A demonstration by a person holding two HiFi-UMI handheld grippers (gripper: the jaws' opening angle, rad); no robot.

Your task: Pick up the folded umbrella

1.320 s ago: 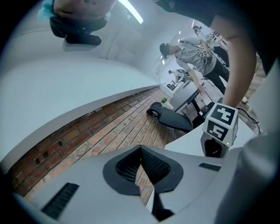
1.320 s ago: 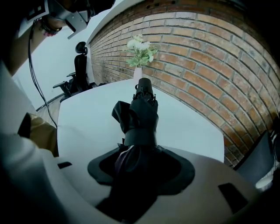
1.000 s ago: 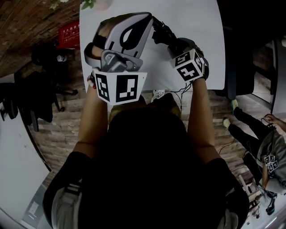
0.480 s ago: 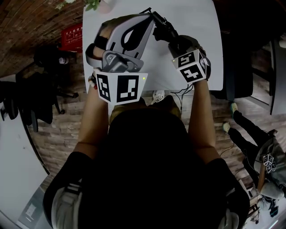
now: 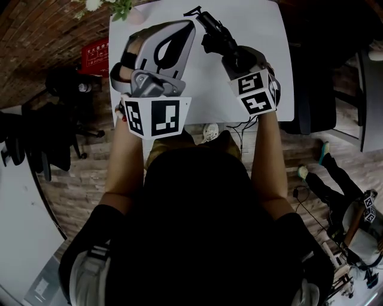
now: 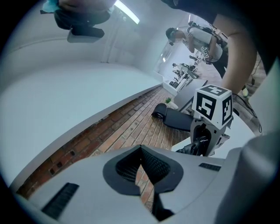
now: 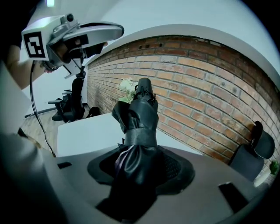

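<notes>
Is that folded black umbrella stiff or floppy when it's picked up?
Probably fairly stiff: the folded umbrella sticks straight out of the right gripper without drooping. Its fabric bulges around the strap, so the grip likely feels squashy, perhaps slippery.

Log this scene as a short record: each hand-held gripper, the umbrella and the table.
left hand-held gripper: jaws together, nothing between them, over the table's left side
right hand-held gripper: closed on the umbrella
umbrella: black, folded, strapped, sticks out past the jaws, appears clear of the table
table: white, flowers at its far left corner
</notes>
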